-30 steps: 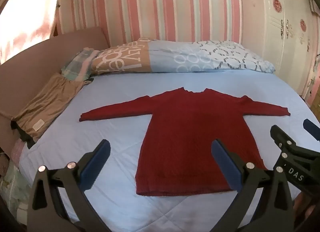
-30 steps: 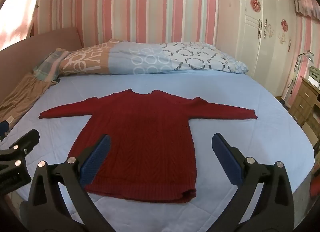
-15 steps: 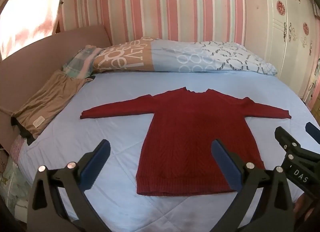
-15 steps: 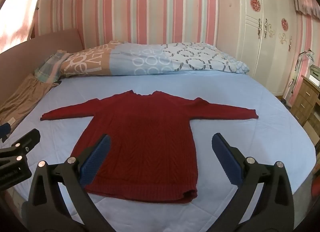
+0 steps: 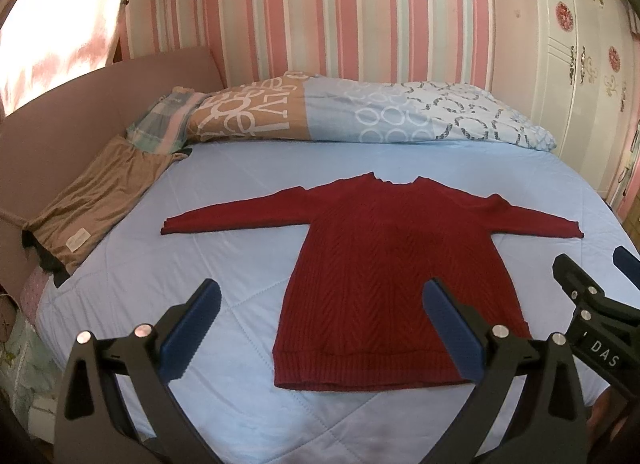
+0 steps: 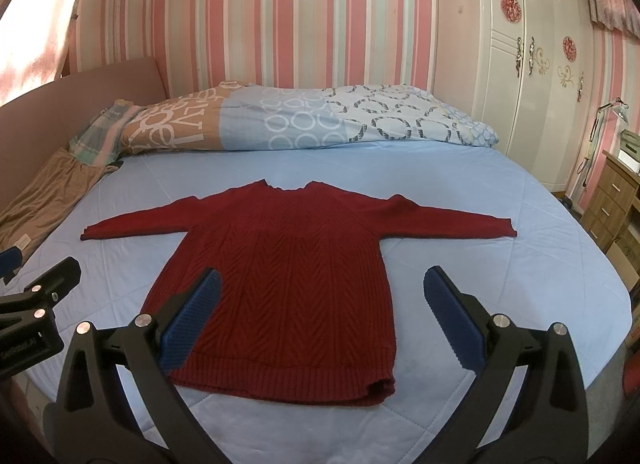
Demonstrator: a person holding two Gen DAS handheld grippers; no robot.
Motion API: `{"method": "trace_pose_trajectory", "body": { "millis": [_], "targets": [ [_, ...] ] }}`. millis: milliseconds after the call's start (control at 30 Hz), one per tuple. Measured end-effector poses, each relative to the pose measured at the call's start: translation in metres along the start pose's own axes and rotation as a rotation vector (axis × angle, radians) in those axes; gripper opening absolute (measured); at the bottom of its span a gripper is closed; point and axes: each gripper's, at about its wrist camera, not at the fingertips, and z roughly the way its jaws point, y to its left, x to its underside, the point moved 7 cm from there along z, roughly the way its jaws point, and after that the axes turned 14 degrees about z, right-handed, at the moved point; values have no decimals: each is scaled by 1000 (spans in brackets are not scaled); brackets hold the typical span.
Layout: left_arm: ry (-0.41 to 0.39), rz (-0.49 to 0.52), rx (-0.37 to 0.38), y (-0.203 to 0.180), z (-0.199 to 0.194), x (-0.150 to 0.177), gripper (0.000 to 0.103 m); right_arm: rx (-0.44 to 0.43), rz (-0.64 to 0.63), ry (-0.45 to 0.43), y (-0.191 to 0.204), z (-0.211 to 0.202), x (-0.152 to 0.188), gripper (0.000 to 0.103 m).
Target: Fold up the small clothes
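Note:
A dark red knitted sweater [image 5: 392, 272] [image 6: 288, 264] lies flat on the light blue bed, neck toward the pillows, both sleeves spread out sideways, hem nearest me. My left gripper [image 5: 320, 300] hovers open above the hem's left part, nothing between its blue pads. My right gripper [image 6: 320, 296] is open too, held above the hem's right half. Each gripper shows at the edge of the other's view, the right gripper [image 5: 592, 304] at the right and the left gripper [image 6: 36, 304] at the left. Neither touches the sweater.
A rolled patterned duvet [image 5: 360, 112] lies across the head of the bed [image 6: 520, 264]. A folded tan garment [image 5: 96, 208] rests by the pink headboard at the left. A white wardrobe [image 6: 520, 64] and a wooden drawer unit [image 6: 612, 200] stand to the right.
Both views have tilted up and pulled back slightly, so the sweater sits a little lower and more wall shows. The sweater has not moved and both grippers stay open.

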Motion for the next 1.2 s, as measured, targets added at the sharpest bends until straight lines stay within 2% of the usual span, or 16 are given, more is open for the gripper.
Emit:
{"method": "trace_pose_trajectory", "body": {
  "millis": [1200],
  "targets": [
    [6, -5, 1, 1, 2, 2, 101, -1, 4, 5, -2, 0, 1, 100]
  ]
}}
